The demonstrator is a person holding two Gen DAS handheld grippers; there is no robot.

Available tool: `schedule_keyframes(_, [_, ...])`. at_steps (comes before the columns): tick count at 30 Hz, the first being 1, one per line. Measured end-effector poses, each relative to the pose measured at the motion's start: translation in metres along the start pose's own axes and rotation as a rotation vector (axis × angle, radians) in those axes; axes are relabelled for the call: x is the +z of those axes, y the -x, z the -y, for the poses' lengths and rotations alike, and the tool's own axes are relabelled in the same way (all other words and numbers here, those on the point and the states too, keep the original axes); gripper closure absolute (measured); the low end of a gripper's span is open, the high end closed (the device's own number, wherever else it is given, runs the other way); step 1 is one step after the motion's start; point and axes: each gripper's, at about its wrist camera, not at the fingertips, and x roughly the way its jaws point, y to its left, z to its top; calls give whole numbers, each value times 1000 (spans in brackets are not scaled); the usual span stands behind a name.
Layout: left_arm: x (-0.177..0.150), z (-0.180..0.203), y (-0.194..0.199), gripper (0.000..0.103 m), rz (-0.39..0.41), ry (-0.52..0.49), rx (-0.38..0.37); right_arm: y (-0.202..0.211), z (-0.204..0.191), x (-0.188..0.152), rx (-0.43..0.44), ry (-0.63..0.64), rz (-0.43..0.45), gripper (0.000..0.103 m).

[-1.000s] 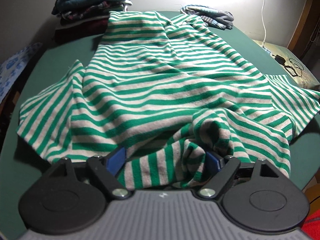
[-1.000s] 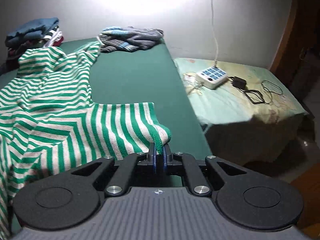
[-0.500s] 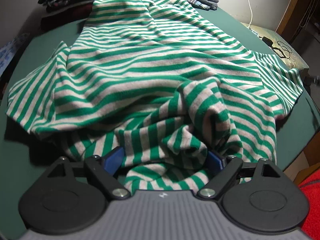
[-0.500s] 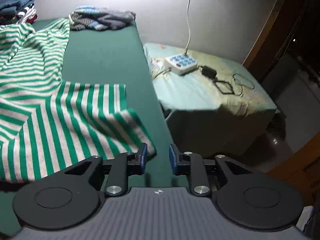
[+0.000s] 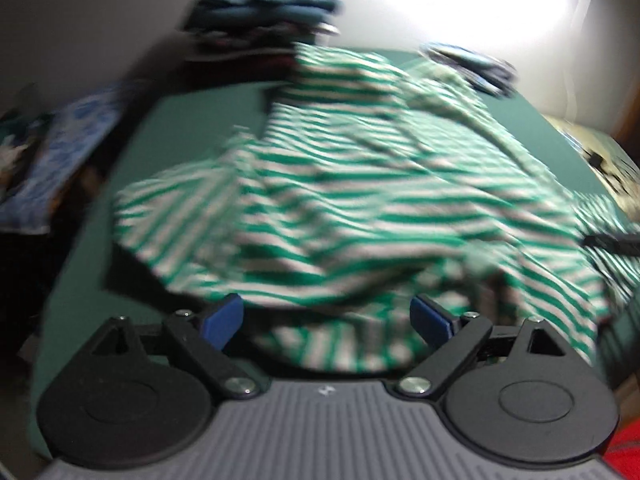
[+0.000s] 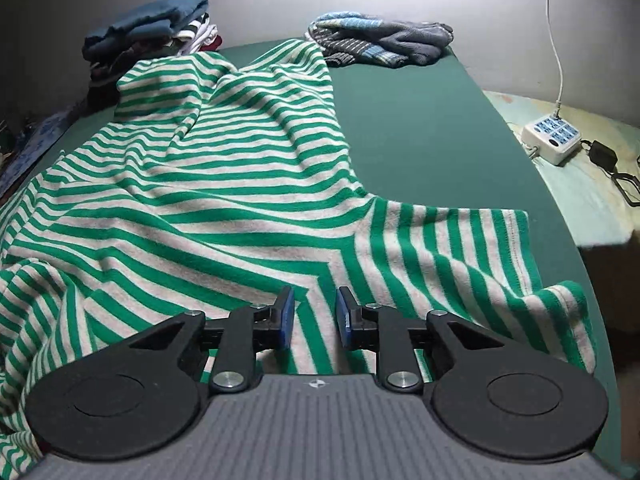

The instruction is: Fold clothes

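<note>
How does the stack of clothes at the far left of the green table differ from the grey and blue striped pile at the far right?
The folded stack of clothes holds several garments layered flat, a plain dark blue one on top. The grey and blue striped knit pile lies loose, crumpled and lower. The green and white striped shirt reaches both, covering part of the stack. Both sit at the far edge of the green table.

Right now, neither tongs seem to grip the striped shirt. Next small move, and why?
Probably ease the right tongs down and close on the striped shirt by the sleeve seam. Their jaws have just been closing slightly yet stand apart, cloth showing between them unpinched. The left tongs are wide open over the bunched hem, and the shirt lies rumpled, unfolded, on the green table.
</note>
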Motion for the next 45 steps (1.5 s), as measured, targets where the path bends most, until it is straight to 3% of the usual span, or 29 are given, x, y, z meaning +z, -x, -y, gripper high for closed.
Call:
schedule_keyframes(3, [9,-39,-4,10,27,64,106,1,6,-3,-91,48,13,79])
schedule_keyframes(5, [15,-64,-13,11,29,100,133,2,4,-5,-111,70,20,78])
schedule_keyframes(9, [27,-97,-38,15,-10,175,67,0,-1,-6,-169,18,38,75])
schedule_keyframes(15, [44,-130,-71,29,-57,288,-42,-5,-16,-7,-266,-14,62,75])
schedule_keyframes(19, [59,-149,-89,19,-55,361,-61,-7,-27,-12,-330,-9,93,75])
schedule_keyframes(23, [75,-163,-111,20,-59,366,-34,-11,-39,-14,-399,24,109,75])
schedule_keyframes(28, [87,-162,-123,24,-65,288,-39,-13,-44,-11,-437,-17,102,75])
schedule_keyframes(30, [88,-158,-125,30,-54,262,-27,-14,-46,-11,-449,-28,101,75])
schedule_keyframes(31, [89,-155,-125,40,-47,250,-16,-15,-49,-11,-458,-30,101,75])
schedule_keyframes(33, [90,-150,-126,62,-37,225,2,-15,-52,-13,-472,-43,107,75])
schedule_keyframes(34, [91,-148,-127,82,-35,211,7,-15,-52,-13,-476,-51,111,75])
schedule_keyframes(35, [91,-147,-128,95,-36,202,2,-15,-52,-14,-480,-60,115,75])
schedule_keyframes(40, [83,-139,-122,98,-15,208,47,-15,-53,-15,-490,-89,127,75])
schedule_keyframes(45, [71,-128,-99,98,34,168,218,-14,-49,-9,-468,-117,101,75])
